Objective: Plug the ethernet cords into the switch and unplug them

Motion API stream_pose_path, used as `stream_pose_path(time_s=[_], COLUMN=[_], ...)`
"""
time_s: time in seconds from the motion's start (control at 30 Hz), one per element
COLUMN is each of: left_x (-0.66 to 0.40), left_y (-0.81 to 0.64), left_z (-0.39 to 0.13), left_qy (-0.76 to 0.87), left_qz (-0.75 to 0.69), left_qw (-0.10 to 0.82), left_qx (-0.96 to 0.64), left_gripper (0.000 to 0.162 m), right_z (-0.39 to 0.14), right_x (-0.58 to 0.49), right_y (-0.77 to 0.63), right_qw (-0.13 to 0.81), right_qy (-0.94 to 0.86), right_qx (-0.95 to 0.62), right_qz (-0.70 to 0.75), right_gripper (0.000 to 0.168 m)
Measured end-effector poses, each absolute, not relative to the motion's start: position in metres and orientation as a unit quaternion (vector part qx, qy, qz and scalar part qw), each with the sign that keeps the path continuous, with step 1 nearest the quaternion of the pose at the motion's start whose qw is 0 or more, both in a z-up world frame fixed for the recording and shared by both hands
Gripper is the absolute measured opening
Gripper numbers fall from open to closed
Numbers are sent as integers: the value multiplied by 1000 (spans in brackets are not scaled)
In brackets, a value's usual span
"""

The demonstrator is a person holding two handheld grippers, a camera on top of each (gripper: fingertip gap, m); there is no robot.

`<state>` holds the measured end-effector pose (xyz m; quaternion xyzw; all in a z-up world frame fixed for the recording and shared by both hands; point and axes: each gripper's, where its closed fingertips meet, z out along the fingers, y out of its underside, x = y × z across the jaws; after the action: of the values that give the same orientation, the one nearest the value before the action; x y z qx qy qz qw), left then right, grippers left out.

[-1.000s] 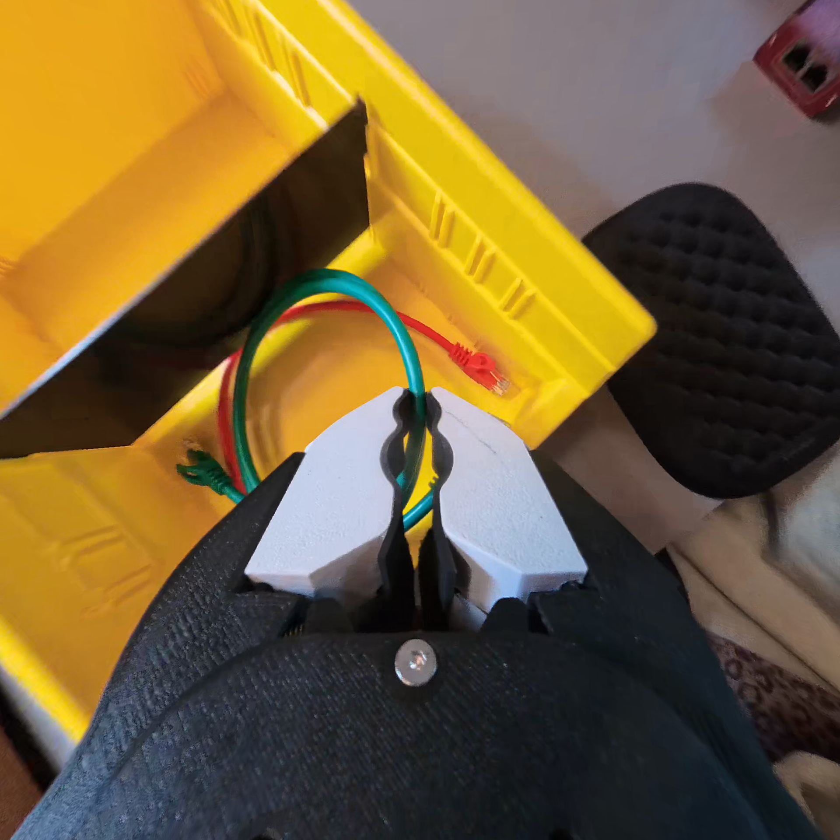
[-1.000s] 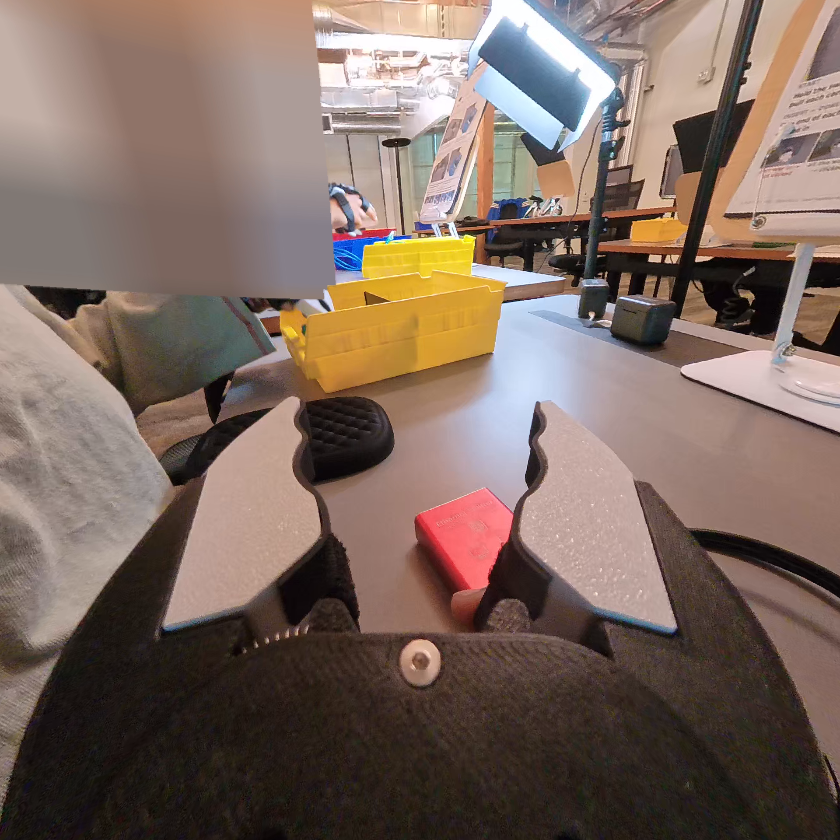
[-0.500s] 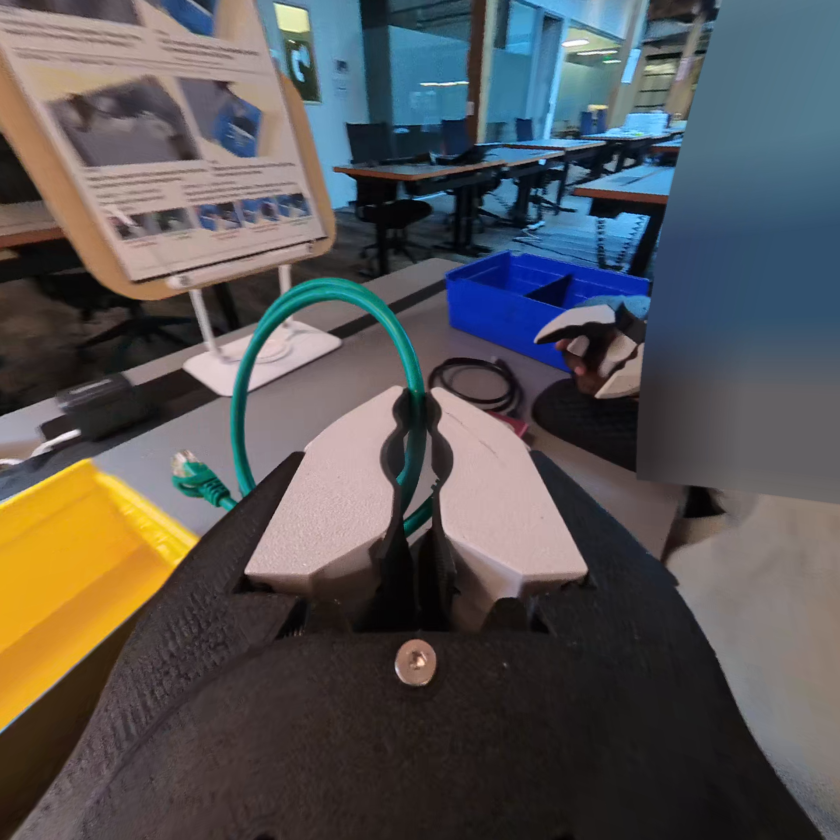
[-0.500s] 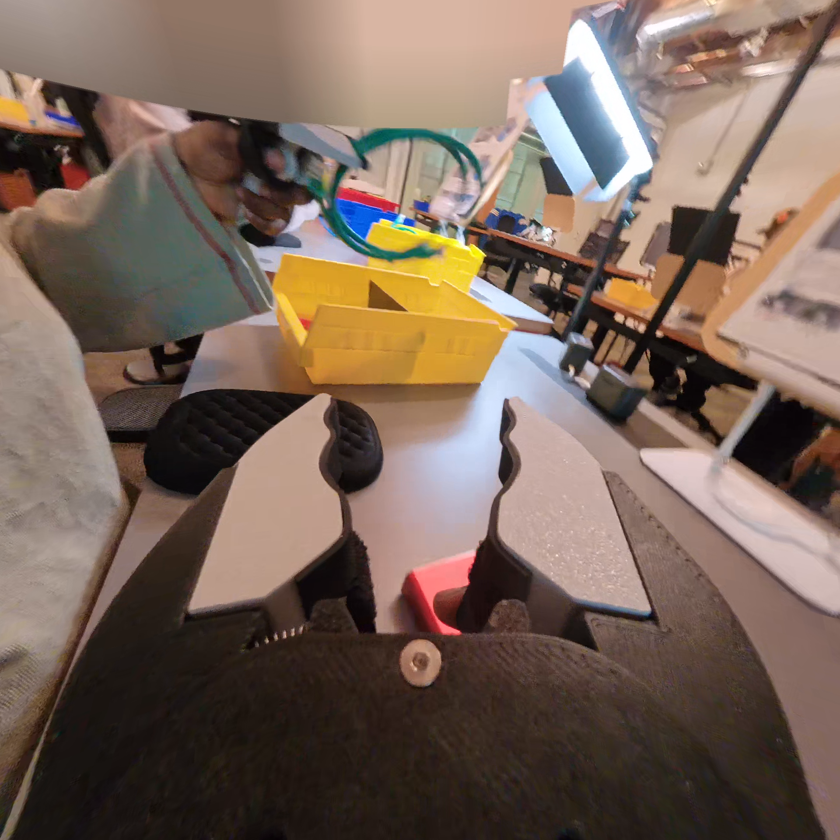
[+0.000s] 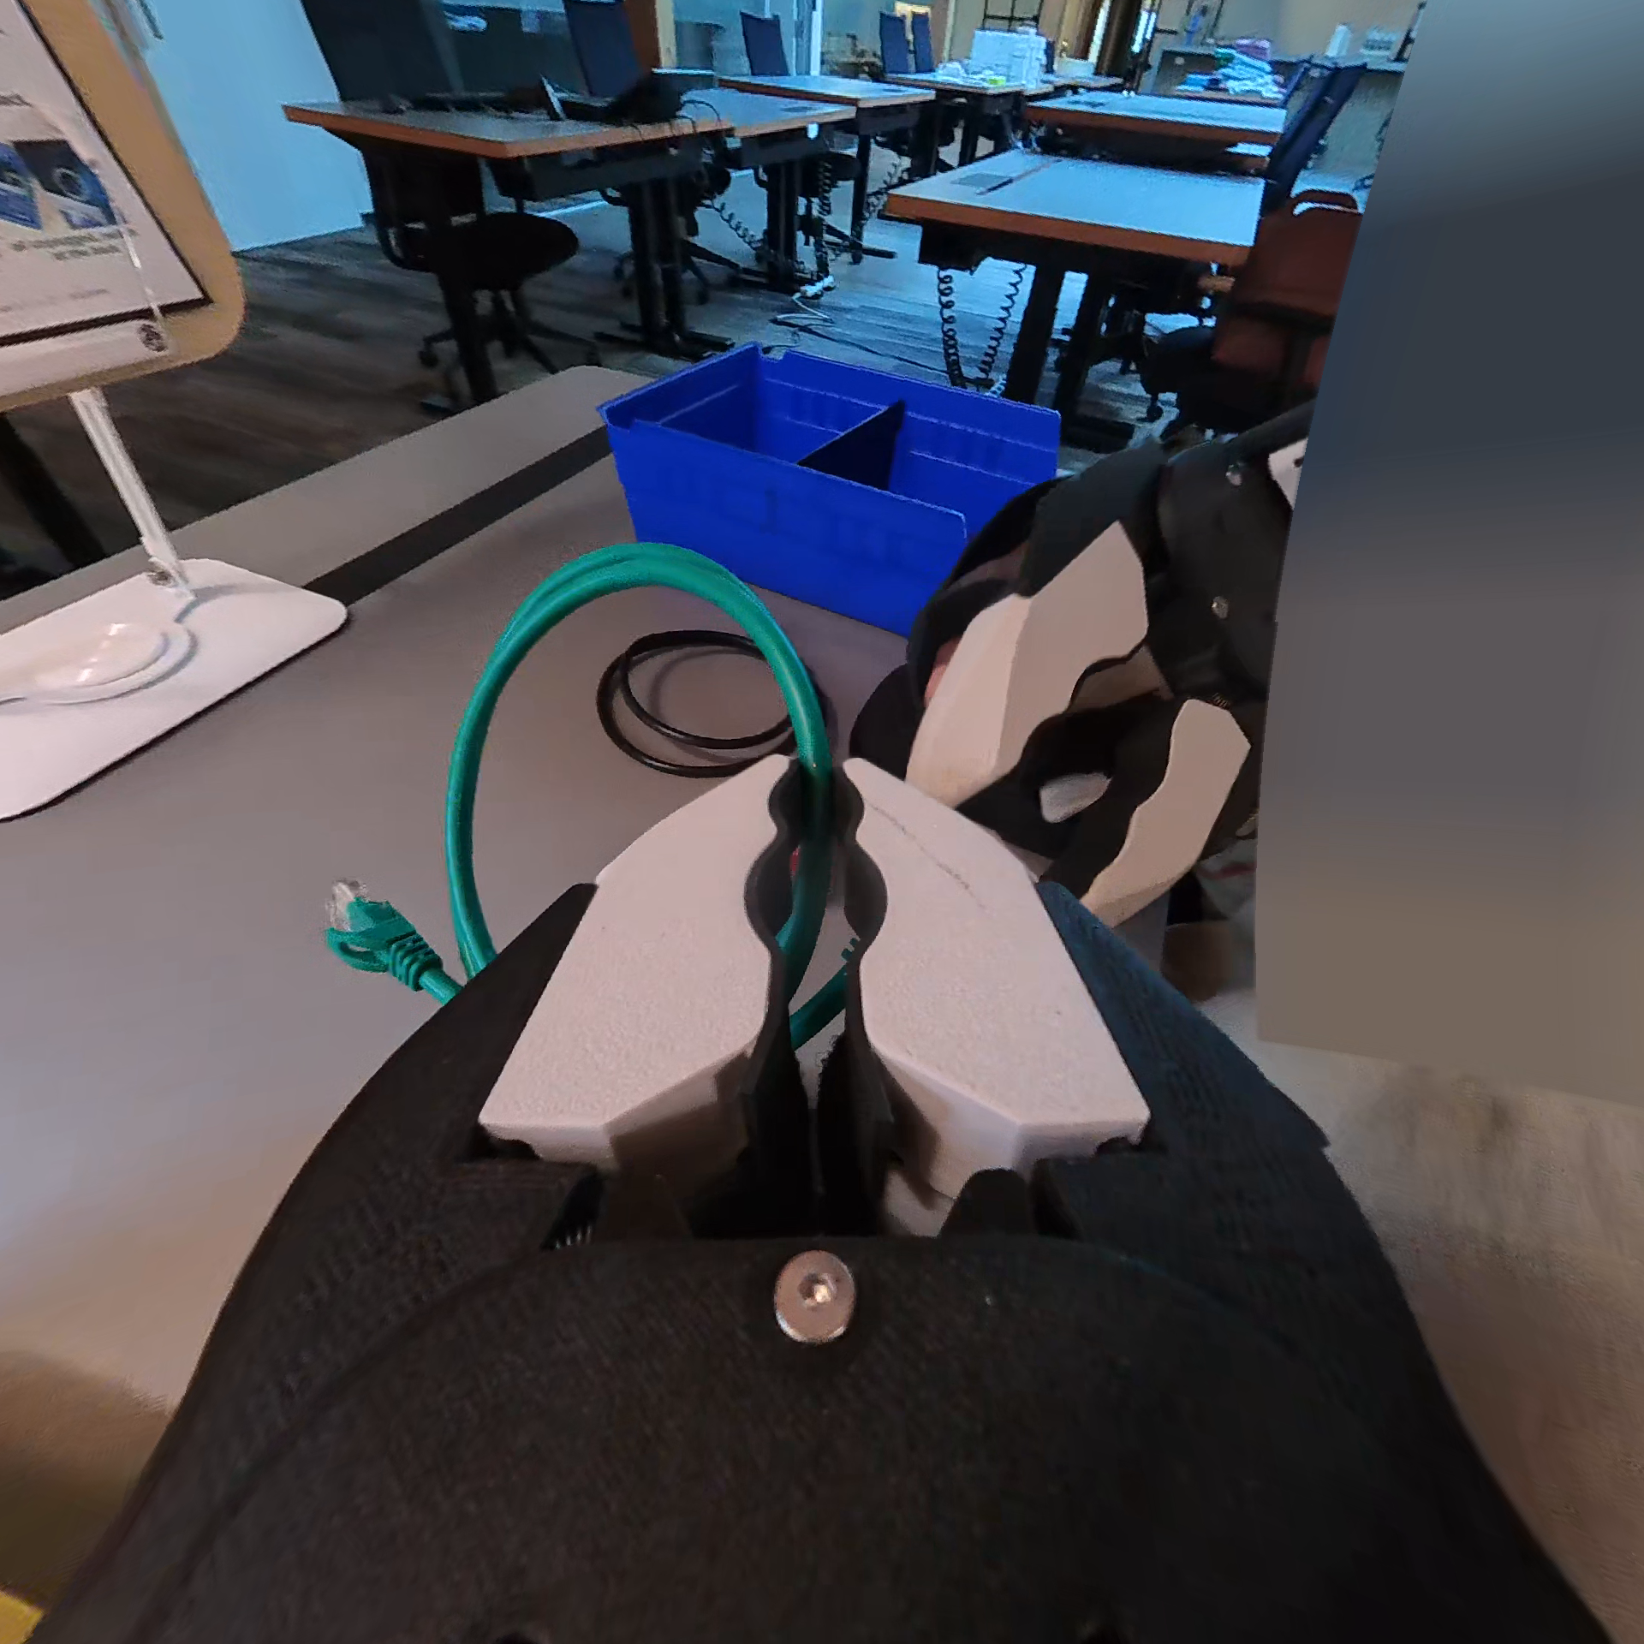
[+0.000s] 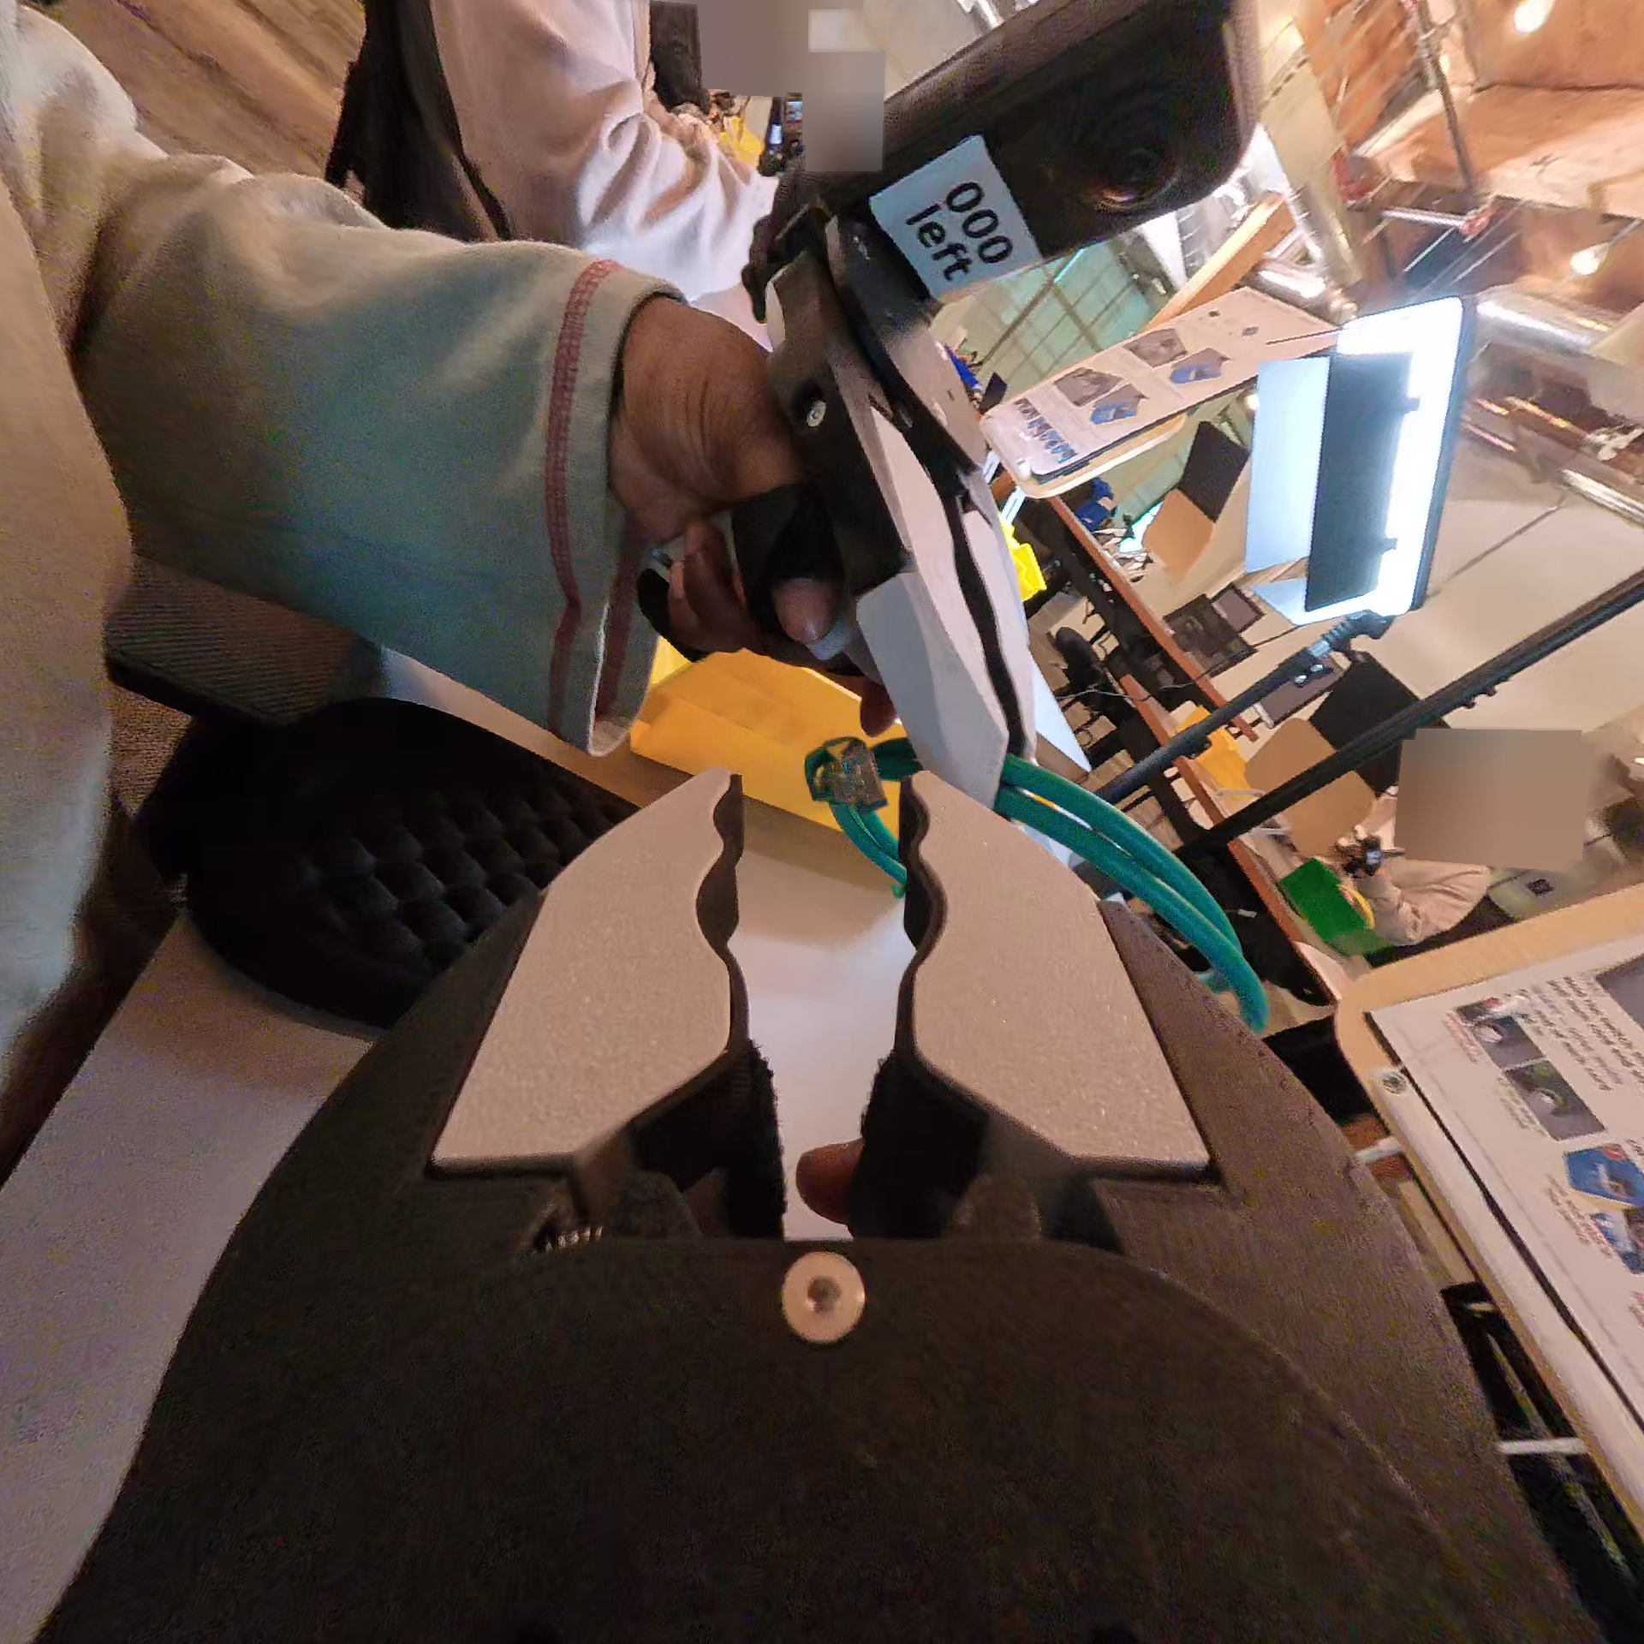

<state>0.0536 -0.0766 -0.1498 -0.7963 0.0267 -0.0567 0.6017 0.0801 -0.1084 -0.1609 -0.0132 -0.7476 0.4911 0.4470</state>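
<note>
Green ethernet cord is held off the grey table, looped, pinched mid-length in the left gripper, whose jaws are closed on it. Its free plug hangs at 12 o'clock just beyond the right gripper, jaws apart and empty. Risk: the springy loop may swing the plug aside, causing a missed or crooked grasp. The switch is not visible. Blue bin at 12 o'clock; table otherwise open.

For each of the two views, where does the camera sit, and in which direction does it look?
Left wrist view: on the left gripper, looking across the grey table to a blue bin; its fingers clamp the green cord.
Right wrist view: on the open right gripper, tilted, facing the person's hand.
Shared: green cord, both grippers.
</note>
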Motion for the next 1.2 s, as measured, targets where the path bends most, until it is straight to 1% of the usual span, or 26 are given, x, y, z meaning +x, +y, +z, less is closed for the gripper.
stream_pose_path(time_s=[0.07, 0.13, 0.2, 0.23, 0.3, 0.33, 0.37, 0.43, 0.53, 0.6, 0.7, 0.77, 0.83, 0.9, 0.97, 1.1, 1.2], left_x=[56, 59, 57, 55, 49, 47, 47, 52, 62, 59, 52, 48, 52, 56, 52, 50, 51], left_y=[-75, -73, -73, -73, -75, -77, -81, -87, -81, -75, -72, -72, -72, -73, -73, -72, -73], left_z=[-152, -155, -156, -154, -143, -132, -122, -115, -131, -141, -152, -161, -165, -165, -169, -173, -176], left_qy=[33, 37, 40, 41, 56, 69, 89, 149, 218, 231, 246, 259, 275, 282, 285, 291, 295], left_qz=[-63, -65, -55, -46, -6, 19, 48, 124, 221, 269, 308, 314, 297, 282, 291, 305, 287], left_qw=[597, 590, 589, 596, 625, 649, 672, 683, 640, 608, 568, 544, 545, 551, 537, 527, 525], left_qx=[-799, -804, -805, -801, -779, -757, -733, -704, -703, -711, -722, -734, -734, -733, -739, -738, -745], left_gripper=[6, 6, 7, 10, 25, 40, 50, 55, 54, 46, 36, 35, 34, 28, 23, 11, 10], right_z=[-163, -165, -166, -165, -157, -151, -147, -139, -131, -137, -154, -159, -160, -161, -161, -163, -166], right_x=[78, 76, 76, 75, 73, 70, 66, 62, 58, 55, 50, 52, 54, 54, 55, 57, 58], right_y=[-110, -110, -110, -109, -104, -98, -91, -79, -66, -62, -67, -72, -72, -70, -67, -67, -67], right_qw=[441, 440, 428, 419, 388, 366, 332, 212, 8, -71, -96, -112, -129, -147, -171, -188, -198], right_qy=[-753, -756, -757, -752, -724, -700, -671, -595, -445, -387, -385, -391, -388, -375, -351, -341, -345], right_qx=[-14, -17, -27, -42, -91, -131, -175, -263, -341, -366, -401, -404, -405, -408, -409, -411, -411], right_qz=[488, 485, 492, 507, 563, 599, 639, 729, 828, 843, 826, 819, 818, 819, 825, 824, 820], right_gripper=[29, 17, 16, 16, 16, 15, 15, 15, 14, 14, 14, 14, 14, 14, 14, 14, 14])
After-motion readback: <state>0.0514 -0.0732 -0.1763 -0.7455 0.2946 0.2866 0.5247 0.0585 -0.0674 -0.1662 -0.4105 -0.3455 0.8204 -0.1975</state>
